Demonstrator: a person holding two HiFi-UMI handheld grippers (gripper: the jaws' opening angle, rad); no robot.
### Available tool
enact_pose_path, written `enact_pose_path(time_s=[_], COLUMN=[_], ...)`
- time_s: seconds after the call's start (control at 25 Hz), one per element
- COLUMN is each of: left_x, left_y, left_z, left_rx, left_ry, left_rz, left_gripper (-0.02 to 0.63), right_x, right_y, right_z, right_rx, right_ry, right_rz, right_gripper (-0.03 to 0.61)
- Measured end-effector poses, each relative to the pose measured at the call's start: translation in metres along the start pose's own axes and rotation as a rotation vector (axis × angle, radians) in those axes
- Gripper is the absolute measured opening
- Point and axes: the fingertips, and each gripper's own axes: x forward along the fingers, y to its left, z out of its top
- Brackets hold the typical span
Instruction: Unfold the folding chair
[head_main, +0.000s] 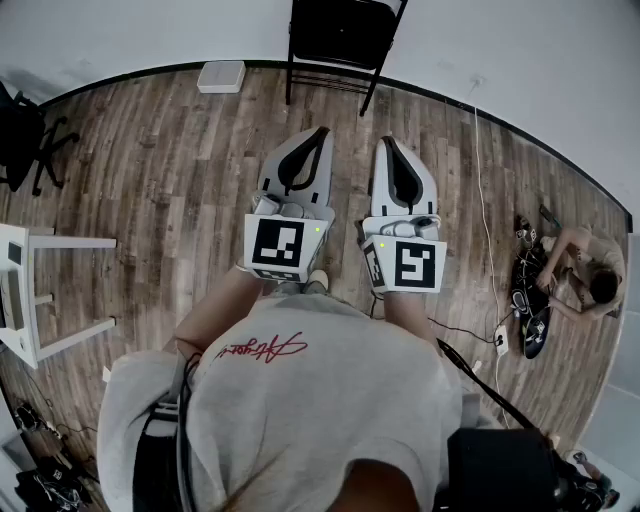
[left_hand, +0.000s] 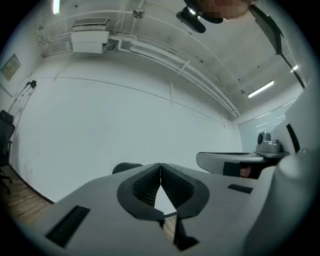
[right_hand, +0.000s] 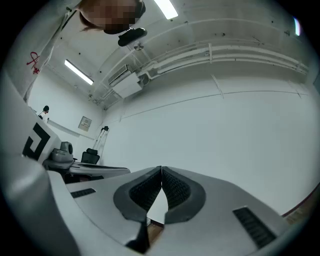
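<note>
The black folding chair (head_main: 340, 40) stands against the white wall at the far end of the wooden floor, seemingly folded flat. Both grippers are held level in front of the person and point toward it, well short of it. The left gripper (head_main: 323, 131) has its jaws pressed together with nothing between them; in its own view the left gripper (left_hand: 160, 166) faces the bare wall, and a dark rounded shape (left_hand: 127, 167), probably the chair's top, peeks over one jaw. The right gripper (head_main: 386, 141) is shut and empty too, and in its own view the right gripper (right_hand: 161, 170) sees only wall.
A white stool (head_main: 40, 300) and a black office chair (head_main: 20, 140) stand at the left. A white box (head_main: 221, 76) lies by the wall. At the right a person (head_main: 585, 275) sits on the floor among gear, and a cable (head_main: 480, 200) runs along the floor.
</note>
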Motion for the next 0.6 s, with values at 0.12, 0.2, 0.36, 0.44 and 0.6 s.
enact_pose_path(time_s=[0.12, 0.2, 0.36, 0.44, 0.6], left_x=[0.0016, 0.0032, 0.0036, 0.0034, 0.0037], left_y=[-0.0027, -0.0036, -0.0042, -0.0034, -0.0040], left_z=[-0.0018, -0.0015, -0.0004, -0.0002, -0.0001], left_rx=[-0.001, 0.000, 0.003, 0.002, 0.005], left_ry=[0.000, -0.002, -0.005, -0.004, -0.002], left_rz=[-0.002, 0.000, 0.004, 0.007, 0.011], left_gripper=[0.017, 0.017, 0.017, 0.016, 0.016], right_x=[-0.0009, -0.0007, -0.0013, -0.0008, -0.0021], right_y=[-0.0027, -0.0045, -0.0057, -0.0053, -0.0067], right_z=[-0.0012, -0.0010, 0.0002, 0.0007, 0.0023], right_rx=[0.000, -0.001, -0.004, -0.004, 0.019], right_ry=[-0.002, -0.002, -0.009, -0.010, -0.022], right_rz=[-0.002, -0.001, -0.003, -0.002, 0.005], right_gripper=[0.017, 0.017, 0.018, 0.018, 0.018])
